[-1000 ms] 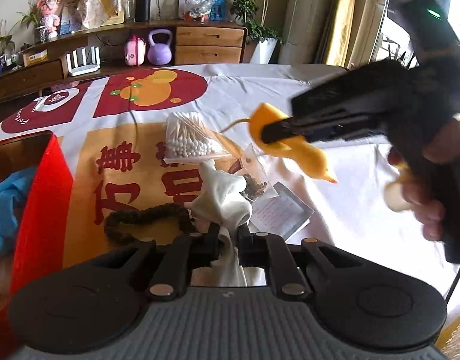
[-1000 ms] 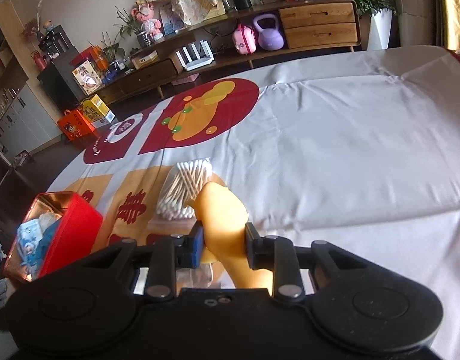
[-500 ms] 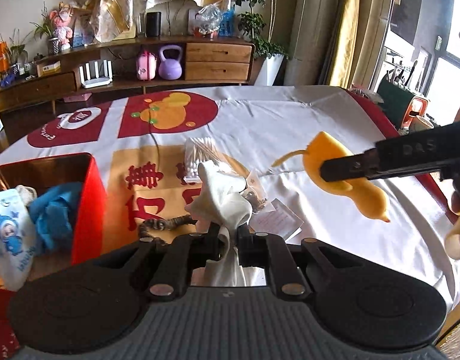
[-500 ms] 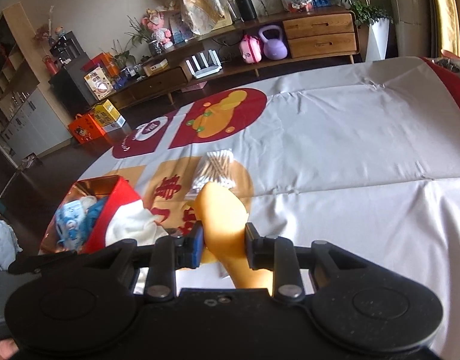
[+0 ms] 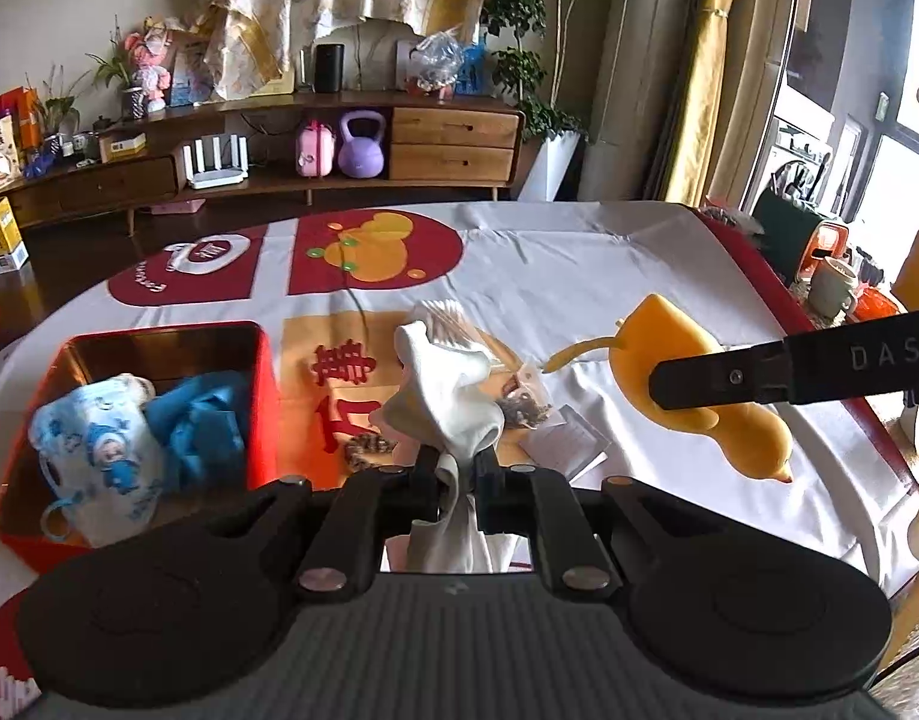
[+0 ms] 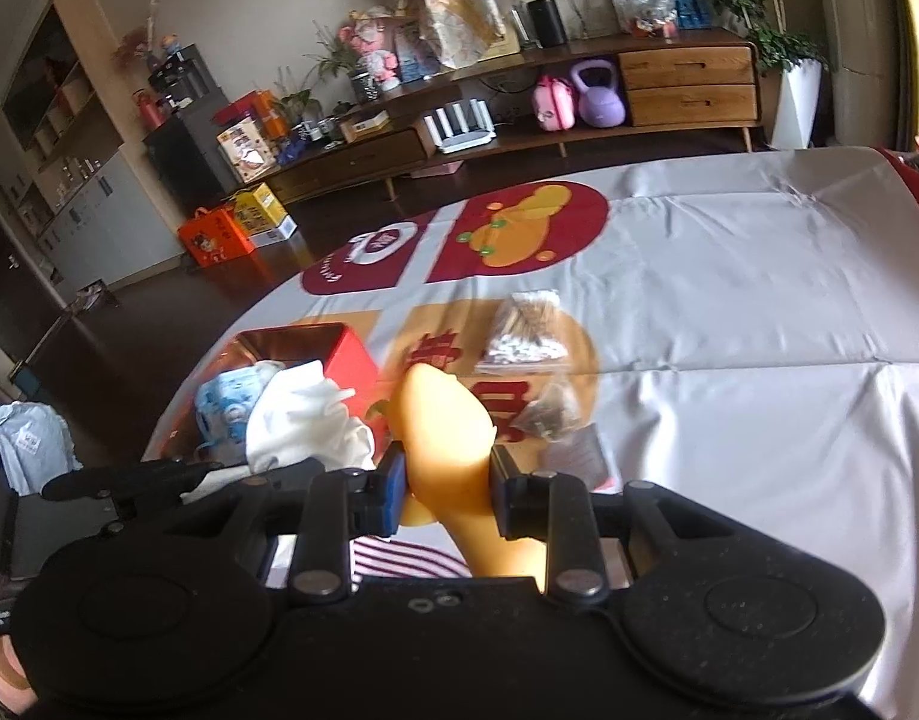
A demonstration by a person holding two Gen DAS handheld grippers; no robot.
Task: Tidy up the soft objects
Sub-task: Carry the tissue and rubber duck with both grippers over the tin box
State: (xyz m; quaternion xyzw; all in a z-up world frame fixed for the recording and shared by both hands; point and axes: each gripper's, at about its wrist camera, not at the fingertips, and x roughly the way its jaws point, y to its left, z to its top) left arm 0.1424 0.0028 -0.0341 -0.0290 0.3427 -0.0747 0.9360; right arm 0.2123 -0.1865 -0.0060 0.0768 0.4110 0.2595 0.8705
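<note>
Cloth, white and limp, hangs from the left gripper [image 5: 456, 474], whose jaws are pressed almost together on a thin fold of it. The white cloth [image 5: 444, 396] bunches above the fingertips and droops below them, so it is very light and will take any shape. A pinch on a gathered fold, as now, seems enough, but a loose corner could trail and catch on other things.

The right gripper [image 6: 447, 492] is closed to a middle width on the orange toy [image 6: 444, 420], a smooth gourd-like shape with a thin tail. Its body looks rubbery and a little squeezed at the waist, where the pads sit; I judge this narrow part the safest hold, because the rounded ends look slippery.

Both things are held in the air above the table [image 5: 579, 252], over its near edge. The red box [image 5: 159, 339] stands at the near left corner of the table, already with a blue patterned cloth [image 5: 93, 450] inside. A cotton swab packet [image 6: 522, 336] lies on the table beyond it.
</note>
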